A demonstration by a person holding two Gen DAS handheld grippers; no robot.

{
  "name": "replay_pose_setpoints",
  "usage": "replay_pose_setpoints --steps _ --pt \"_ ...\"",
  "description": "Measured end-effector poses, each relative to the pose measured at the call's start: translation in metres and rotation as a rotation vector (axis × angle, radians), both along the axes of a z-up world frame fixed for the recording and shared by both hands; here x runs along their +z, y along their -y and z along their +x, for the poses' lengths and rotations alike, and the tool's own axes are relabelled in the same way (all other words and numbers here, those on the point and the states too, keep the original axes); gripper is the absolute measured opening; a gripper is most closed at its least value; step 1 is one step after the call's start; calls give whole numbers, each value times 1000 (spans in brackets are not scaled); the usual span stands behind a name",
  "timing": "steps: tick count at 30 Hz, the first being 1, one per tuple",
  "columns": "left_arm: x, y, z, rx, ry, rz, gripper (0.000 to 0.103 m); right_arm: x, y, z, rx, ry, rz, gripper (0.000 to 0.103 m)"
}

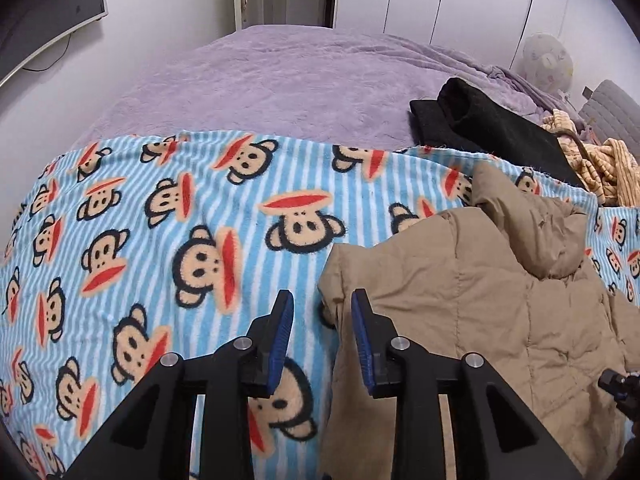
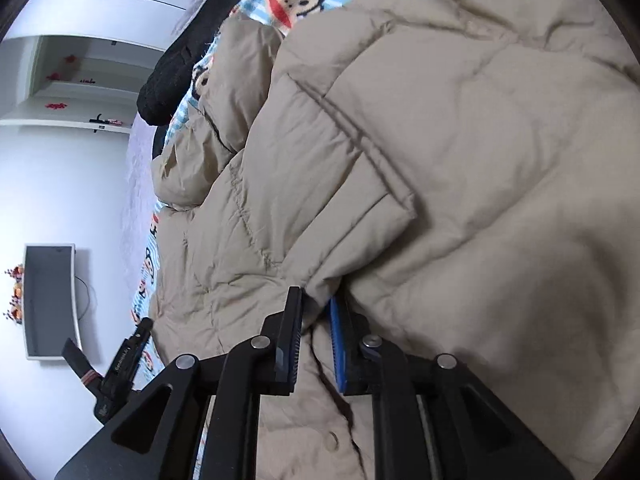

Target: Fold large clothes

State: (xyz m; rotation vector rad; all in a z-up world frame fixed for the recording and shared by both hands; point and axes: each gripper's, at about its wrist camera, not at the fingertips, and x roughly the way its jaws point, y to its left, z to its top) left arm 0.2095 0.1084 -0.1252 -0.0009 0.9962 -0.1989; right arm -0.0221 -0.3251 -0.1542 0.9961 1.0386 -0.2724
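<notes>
The right gripper [image 2: 316, 312] pinches a fold of the tan quilted puffer jacket [image 2: 460, 140]. The left gripper [image 1: 322, 312], jaws wide, straddles its left edge.

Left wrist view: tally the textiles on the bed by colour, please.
Tan: 1, the puffer jacket
Black: 1, the folded garment
Yellow-cream striped: 1, the crumpled garment
Blue striped monkey print: 1, the blanket
Lilac: 1, the bedspread
Total: 5
</notes>
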Motion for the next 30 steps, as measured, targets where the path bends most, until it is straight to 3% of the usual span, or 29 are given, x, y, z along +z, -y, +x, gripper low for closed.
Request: replay_pose_setpoints --steps 3,6,8,10,11,14,17,23,24,25,26,30 --pt "-6 7 -23 -55 -44 2 32 32 1 2 65 64 -178 15" --pt "-35 24 -41 -88 -94 96 32 33 -2 37 200 84 -231 15" --pt "-56 26 -44 -69 -107 130 32 22 -8 60 278 38 -298 15" --pt "-68 21 -44 -44 -117 106 32 0 -13 67 305 -68 -339 15" --pt "-70 20 -44 -34 -120 94 32 -12 -12 64 297 -91 -315 14" --pt "-65 22 -43 -32 -125 115 32 -21 -7 46 268 -45 -266 11" --pt "-48 29 -51 -36 -106 147 32 -8 -1 32 247 -23 -249 11" --pt "-11 51 -79 -79 -49 115 34 14 17 -10 200 5 -186 21" --pt "-6 57 -83 -88 -43 105 64 16 20 -19 189 3 -170 23" --pt "-2 62 -88 -89 -37 103 88 16 23 -29 174 1 -155 29" --pt "3 68 -94 -77 -16 111 103 19 27 -38 160 0 -147 35" --pt "10 101 -110 -117 -7 142 103 19 41 -70 114 -13 -124 37"
